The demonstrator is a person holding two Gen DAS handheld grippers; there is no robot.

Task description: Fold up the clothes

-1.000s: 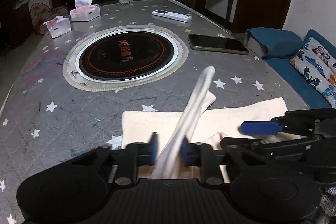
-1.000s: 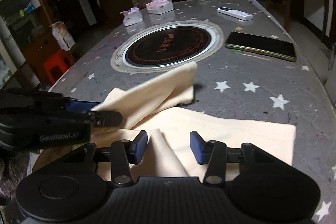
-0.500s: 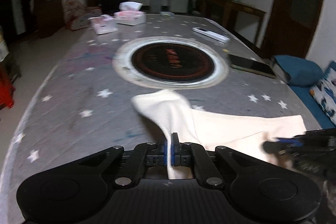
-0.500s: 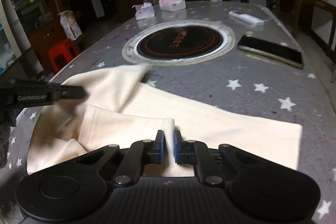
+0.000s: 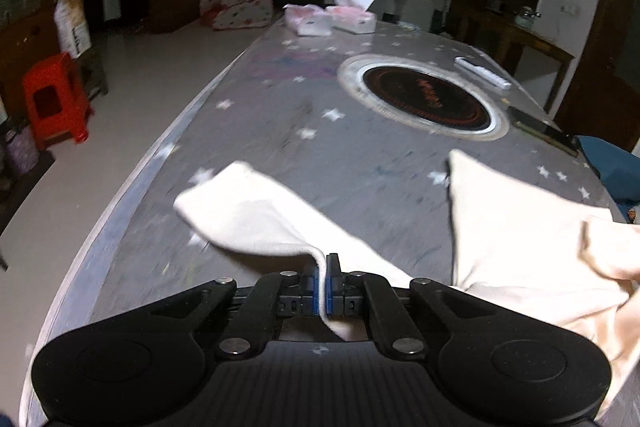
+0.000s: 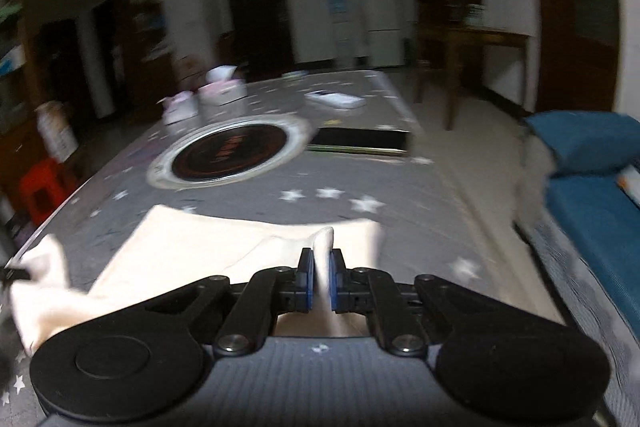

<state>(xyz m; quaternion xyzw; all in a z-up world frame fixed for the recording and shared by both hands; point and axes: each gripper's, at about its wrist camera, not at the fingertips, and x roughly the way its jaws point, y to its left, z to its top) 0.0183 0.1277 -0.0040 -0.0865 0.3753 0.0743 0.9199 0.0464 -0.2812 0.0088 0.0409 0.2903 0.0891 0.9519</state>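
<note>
The left gripper (image 5: 322,281) is clamped on a thin edge of the cream garment (image 5: 516,227); the right gripper (image 6: 320,283) pinches a thicker fold of the same cloth, which lies on the near end of the star-patterned table (image 5: 280,131).

To fold it well, I judge both grips should travel together, keeping the cloth taut and the edges lined up before lowering.

Only the left view shows a sleeve-like flap (image 5: 244,215) at 10 o'clock. Only the right view shows the phone (image 6: 360,141) whole at 12 o'clock, beyond the round cooktop (image 6: 228,155).
</note>
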